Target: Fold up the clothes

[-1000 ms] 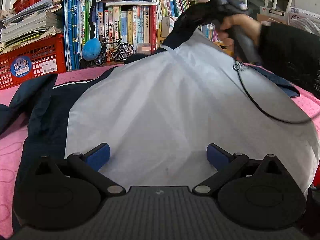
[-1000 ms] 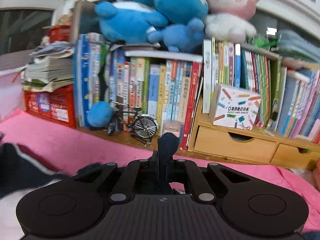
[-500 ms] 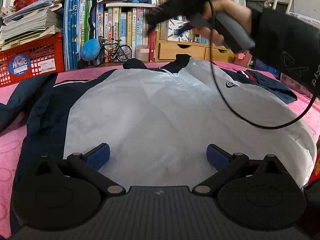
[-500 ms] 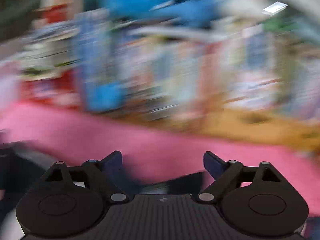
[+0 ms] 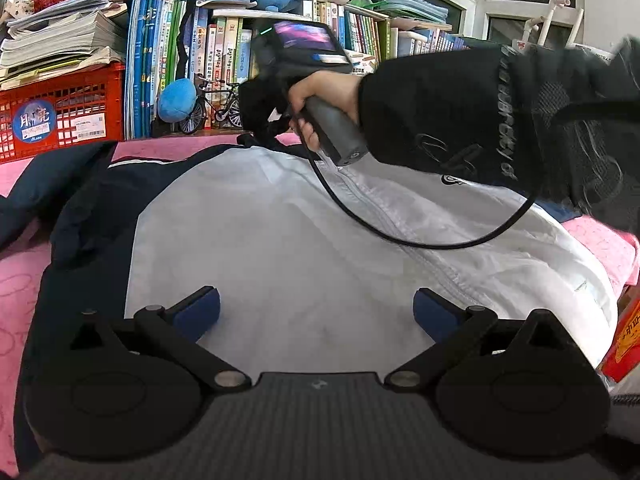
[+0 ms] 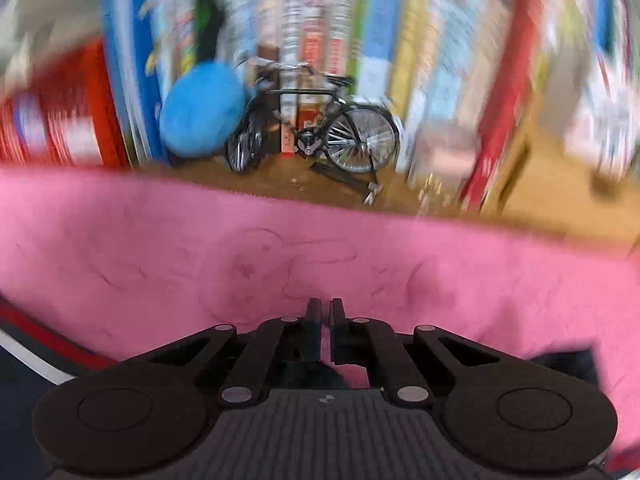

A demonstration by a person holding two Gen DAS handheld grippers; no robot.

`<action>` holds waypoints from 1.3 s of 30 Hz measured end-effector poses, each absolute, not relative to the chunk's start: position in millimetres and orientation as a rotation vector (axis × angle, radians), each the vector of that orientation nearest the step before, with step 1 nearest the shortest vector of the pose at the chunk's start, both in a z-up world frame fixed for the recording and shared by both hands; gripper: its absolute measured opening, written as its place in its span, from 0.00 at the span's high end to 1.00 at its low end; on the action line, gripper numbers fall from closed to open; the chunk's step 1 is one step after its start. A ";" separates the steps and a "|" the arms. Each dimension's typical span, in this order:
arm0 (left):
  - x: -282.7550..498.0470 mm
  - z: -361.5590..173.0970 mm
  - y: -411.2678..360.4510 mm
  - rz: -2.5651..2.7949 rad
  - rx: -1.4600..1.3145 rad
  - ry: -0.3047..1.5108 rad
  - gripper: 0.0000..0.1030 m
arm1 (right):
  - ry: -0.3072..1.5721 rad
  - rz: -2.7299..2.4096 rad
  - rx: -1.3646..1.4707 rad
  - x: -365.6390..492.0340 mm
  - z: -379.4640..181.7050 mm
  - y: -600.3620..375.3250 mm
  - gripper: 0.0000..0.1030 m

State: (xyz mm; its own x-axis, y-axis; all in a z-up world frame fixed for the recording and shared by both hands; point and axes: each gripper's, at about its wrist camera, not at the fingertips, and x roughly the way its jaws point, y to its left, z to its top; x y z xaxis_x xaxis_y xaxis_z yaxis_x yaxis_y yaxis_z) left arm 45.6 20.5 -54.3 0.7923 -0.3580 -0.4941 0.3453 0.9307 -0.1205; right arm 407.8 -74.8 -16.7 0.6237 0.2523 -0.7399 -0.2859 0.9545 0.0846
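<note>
A white and navy jacket (image 5: pixel 304 240) lies spread on the pink blanket (image 5: pixel 24 292), zipper up. My left gripper (image 5: pixel 316 308) is open and empty, low over the white front panel near its hem. My right gripper (image 5: pixel 260 128) shows in the left wrist view at the jacket's collar, held by a hand in a black sleeve. In the right wrist view my right gripper (image 6: pixel 325 316) has its fingers almost together over the pink blanket (image 6: pixel 280 248), with nothing seen between them. Navy fabric (image 6: pixel 24 360) shows at that view's lower left.
A bookshelf with books (image 5: pixel 224 52), a toy bicycle (image 5: pixel 212 104), a blue ball (image 5: pixel 178 96) and a red crate (image 5: pixel 60 116) stands behind the blanket. A black cable (image 5: pixel 400 236) hangs over the jacket. An orange box (image 5: pixel 626 340) sits at the right edge.
My right gripper let go of the navy collar, dropped to the jacket's collar area, opened, then closed. The lifted jacket top fell flat. My left gripper stayed still and open.
</note>
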 end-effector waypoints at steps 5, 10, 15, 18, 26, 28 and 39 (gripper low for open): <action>46.7 -54.4 20.1 -0.379 -0.026 0.536 0.00 | 0.819 0.438 -0.081 365.2 14.8 -88.1 0.20; 47.6 -53.9 21.0 -0.380 -0.032 0.535 0.00 | 0.818 0.418 -0.435 349.6 -3.1 -40.5 0.54; 47.8 -53.6 24.8 -0.393 -0.056 0.528 0.00 | 0.910 0.335 -0.192 372.2 1.7 -60.6 0.90; 47.4 -53.6 26.0 -0.404 -0.068 0.523 0.00 | 0.886 0.304 0.066 371.5 14.0 -89.7 0.91; 46.1 -53.1 26.3 -0.408 -0.079 0.520 0.00 | 1.010 0.268 0.451 393.7 -21.8 -131.2 0.88; 46.0 -52.8 26.4 -0.409 -0.081 0.520 0.00 | 0.953 0.293 0.186 384.7 -10.7 -104.6 0.76; 46.7 -52.4 26.3 -0.418 -0.098 0.518 0.00 | 0.933 0.251 0.067 408.5 -18.9 -59.6 0.92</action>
State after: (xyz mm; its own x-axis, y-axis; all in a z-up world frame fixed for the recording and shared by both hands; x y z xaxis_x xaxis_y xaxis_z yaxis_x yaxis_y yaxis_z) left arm 46.7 26.3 -52.4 0.7865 -0.4120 -0.4601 0.3630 0.9111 -0.1953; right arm 408.5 -59.6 -18.9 0.5685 0.2426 -0.7861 -0.1846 0.9688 0.1655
